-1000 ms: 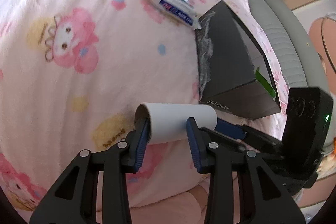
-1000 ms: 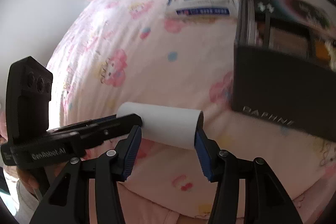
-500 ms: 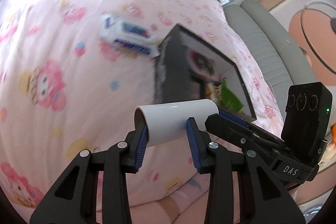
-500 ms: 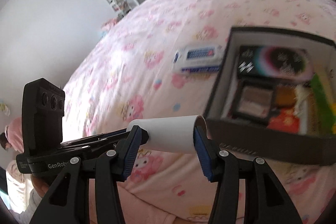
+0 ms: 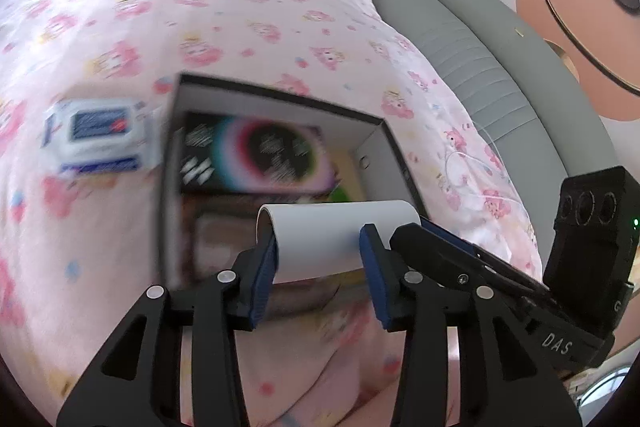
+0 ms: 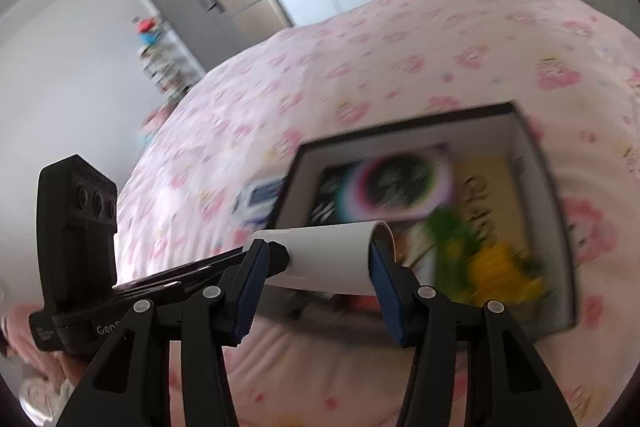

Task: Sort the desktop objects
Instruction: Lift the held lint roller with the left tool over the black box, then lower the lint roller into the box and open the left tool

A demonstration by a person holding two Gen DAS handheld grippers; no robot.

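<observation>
I see the white roll (image 5: 336,235) held in the air over the open black box (image 5: 280,99), my left tool (image 5: 318,273) and right tool (image 6: 316,277) each clamping one end; the left jaws have just eased wider. Inside: a dark card with a coloured ring (image 5: 256,155), plus blurred green and yellow items (image 6: 492,259). A tissue pack (image 5: 96,135) lies on the bed (image 5: 240,19) beside it.

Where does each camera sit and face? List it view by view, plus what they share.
Left wrist: on the left claw, looking down along its fingers at the roll over the open box on the bed; the right claw enters from the right. The left jaws have just been opening, roll between them.
Right wrist: on the right claw, looking down at the same box, room behind; the left claw enters from the left.
Shared: roll, box, both claws.
</observation>
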